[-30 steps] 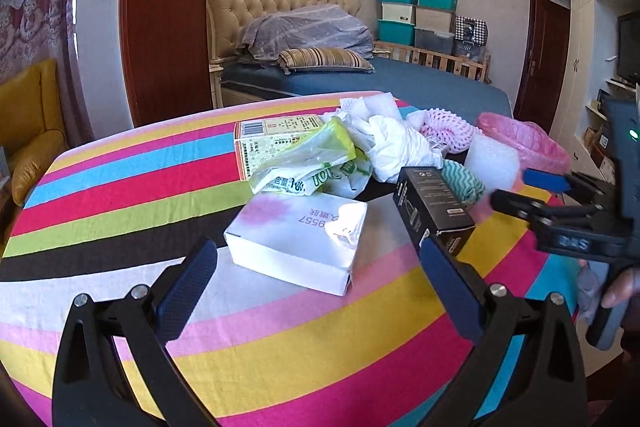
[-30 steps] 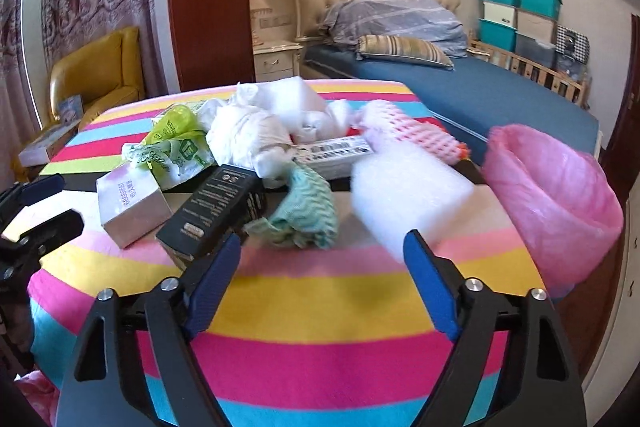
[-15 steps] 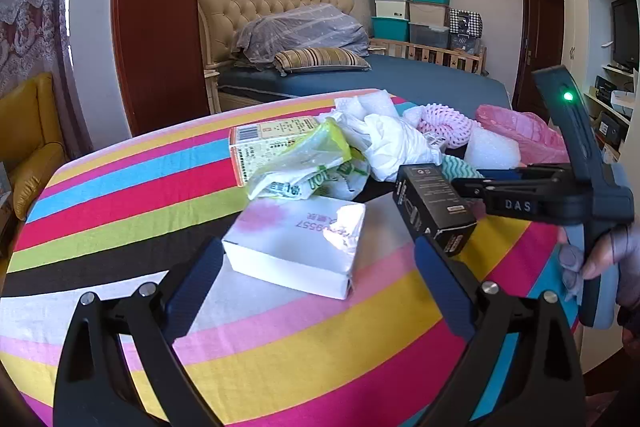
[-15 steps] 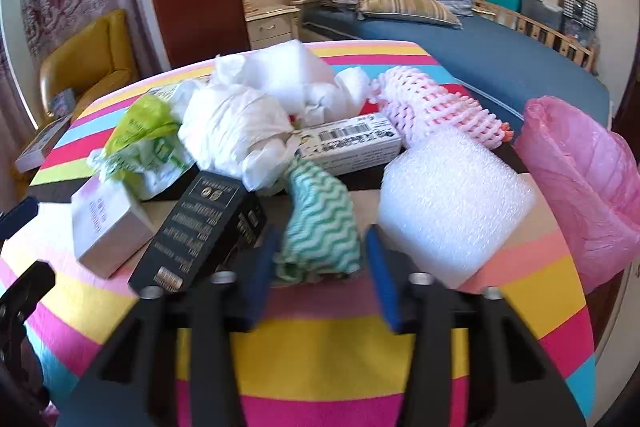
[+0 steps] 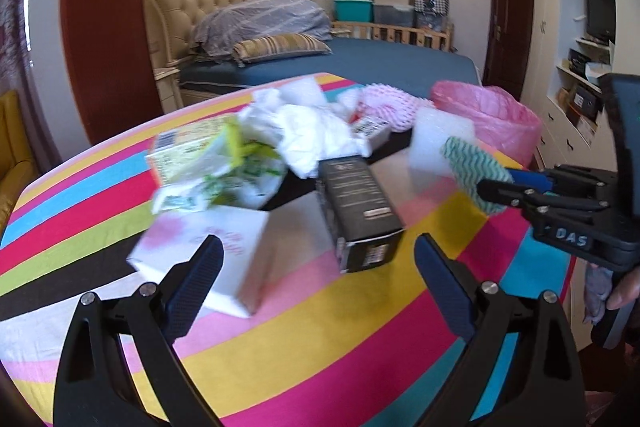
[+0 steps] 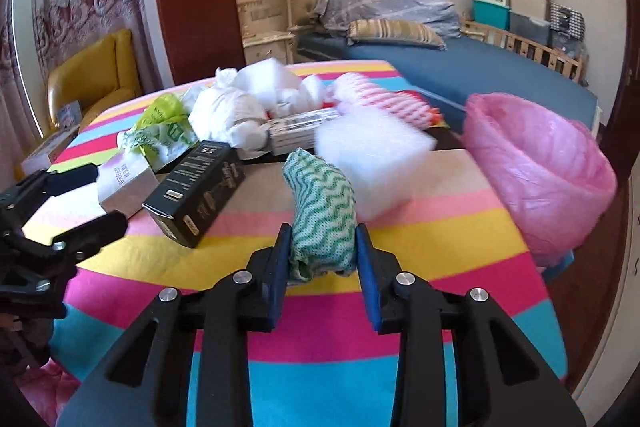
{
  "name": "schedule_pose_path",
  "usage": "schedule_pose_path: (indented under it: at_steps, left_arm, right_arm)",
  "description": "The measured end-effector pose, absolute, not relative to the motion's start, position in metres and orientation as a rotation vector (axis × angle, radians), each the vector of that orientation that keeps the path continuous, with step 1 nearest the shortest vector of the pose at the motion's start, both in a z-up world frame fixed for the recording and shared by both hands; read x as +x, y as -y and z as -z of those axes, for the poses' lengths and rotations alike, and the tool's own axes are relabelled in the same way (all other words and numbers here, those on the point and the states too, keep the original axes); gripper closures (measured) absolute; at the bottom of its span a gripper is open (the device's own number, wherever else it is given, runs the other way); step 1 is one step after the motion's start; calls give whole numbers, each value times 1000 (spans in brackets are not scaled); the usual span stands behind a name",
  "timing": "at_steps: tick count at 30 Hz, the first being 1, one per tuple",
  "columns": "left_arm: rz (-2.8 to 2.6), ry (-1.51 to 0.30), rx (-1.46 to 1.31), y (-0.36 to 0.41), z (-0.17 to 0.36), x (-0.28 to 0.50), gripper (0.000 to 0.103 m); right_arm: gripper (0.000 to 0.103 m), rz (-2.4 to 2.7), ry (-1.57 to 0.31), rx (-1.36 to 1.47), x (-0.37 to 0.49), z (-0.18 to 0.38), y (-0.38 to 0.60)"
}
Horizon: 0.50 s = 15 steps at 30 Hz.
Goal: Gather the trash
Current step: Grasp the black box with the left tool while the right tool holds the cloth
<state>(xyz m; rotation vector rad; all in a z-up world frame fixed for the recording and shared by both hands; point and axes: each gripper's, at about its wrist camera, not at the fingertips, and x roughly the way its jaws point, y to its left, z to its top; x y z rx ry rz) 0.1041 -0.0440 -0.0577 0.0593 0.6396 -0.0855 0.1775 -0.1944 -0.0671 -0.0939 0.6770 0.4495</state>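
Between the right gripper's [image 6: 322, 247] blue pads a wad of green-and-white zigzag cloth [image 6: 322, 211] is sitting, pinched on both sides and sticking out ahead of the fingertips; the jaws are closing on it. Just beyond the cloth's tip a white foam block [image 6: 372, 155] is lying, and off to the right of the fingers a pink bag-lined bin [image 6: 540, 171] is standing at the table's right edge, its mouth open. Between the cloth and the bin, bare striped tablecloth [image 6: 440, 227] is showing.

Left of the right fingers a black carton [image 6: 196, 193] is lying, and past it a white box [image 6: 126, 183].

In the left wrist view, the left gripper's [image 5: 316, 279] jaws are standing wide and closing slowly, with nothing pressed between the pads. The black carton [image 5: 358, 211] is lying just ahead of the gap, towards the right finger; the white box [image 5: 204, 251] is lying at the left fingertip, partly behind it. Farther ahead the rest of the trash is piled: a green-printed plastic bag [image 5: 224, 175], a crumpled white bag [image 5: 308, 135] and pink foam netting [image 5: 394, 107].

Near both grippers, open striped cloth is running to the table's near edge.
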Motion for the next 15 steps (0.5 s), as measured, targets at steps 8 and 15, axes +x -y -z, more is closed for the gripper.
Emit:
schedule_pose_path:
  at_steps: [8,15]
  left_arm:
    - [123,-743,43,62,70,138,25]
    - [104,-794,77,71,78,158,33]
  right_arm:
    - [71,-436,-621,-87,162,65,222]
    - [71,-425,-623,-55,164,67,234]
